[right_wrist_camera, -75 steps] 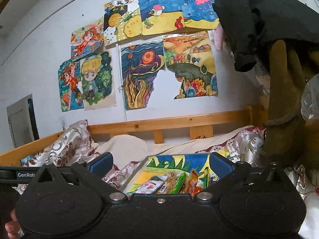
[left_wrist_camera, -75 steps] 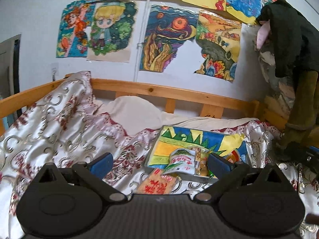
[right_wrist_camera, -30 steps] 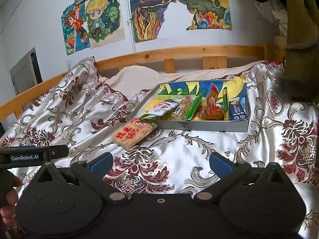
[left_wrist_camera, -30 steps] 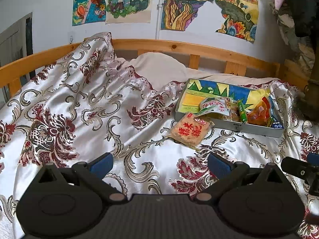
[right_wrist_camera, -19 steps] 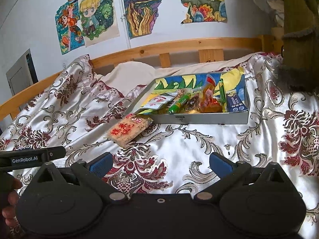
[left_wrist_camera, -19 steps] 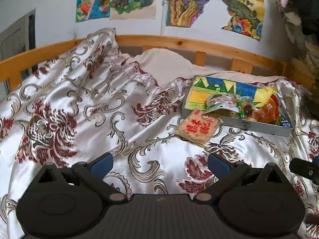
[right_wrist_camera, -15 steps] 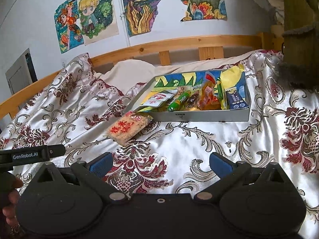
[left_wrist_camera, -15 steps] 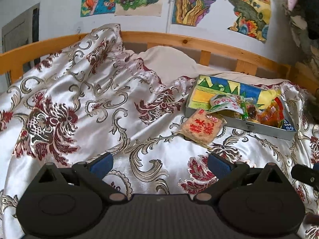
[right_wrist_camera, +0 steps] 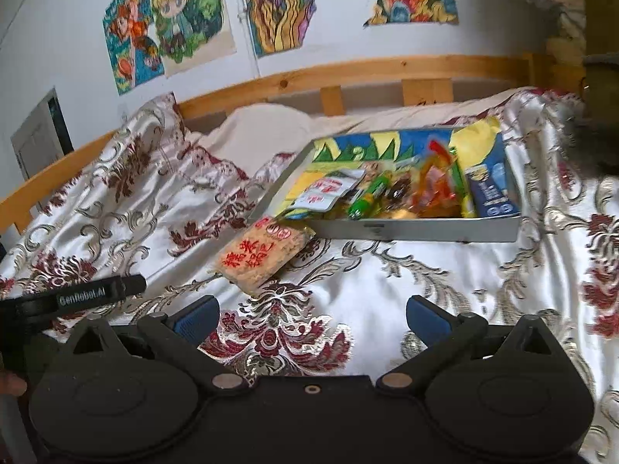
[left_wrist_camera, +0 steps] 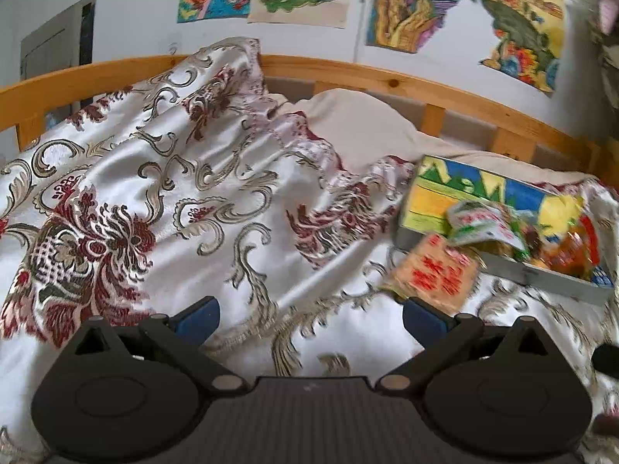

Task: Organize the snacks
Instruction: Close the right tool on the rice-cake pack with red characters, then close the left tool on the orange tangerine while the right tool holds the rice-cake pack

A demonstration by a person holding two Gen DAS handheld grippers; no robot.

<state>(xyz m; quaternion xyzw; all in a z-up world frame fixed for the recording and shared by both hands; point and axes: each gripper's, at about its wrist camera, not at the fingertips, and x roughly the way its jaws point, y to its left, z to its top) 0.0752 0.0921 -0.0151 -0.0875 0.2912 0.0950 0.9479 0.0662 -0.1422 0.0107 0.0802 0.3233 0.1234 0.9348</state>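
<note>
Lying ahead of right tool [right_wrist_camera: 311,315] — snack pack [right_wrist_camera: 260,256], beside tray [right_wrist_camera: 418,229]

bedroom | wooden bed frame [right_wrist_camera: 387,67] | floral bedspread [left_wrist_camera: 154,193] | wall drawings [right_wrist_camera: 174,19]

Both wrist cameras sit low over the bed [left_wrist_camera: 162,178], looking forward between their own fingers toward the wooden headboard [right_wrist_camera: 387,69] and drawing-covered wall. The left view stands further left, with the snack tray [left_wrist_camera: 557,276] at its right edge. The right view faces the same tray [right_wrist_camera: 418,228] nearly head-on; both share the orange snack packet [right_wrist_camera: 259,255].
</note>
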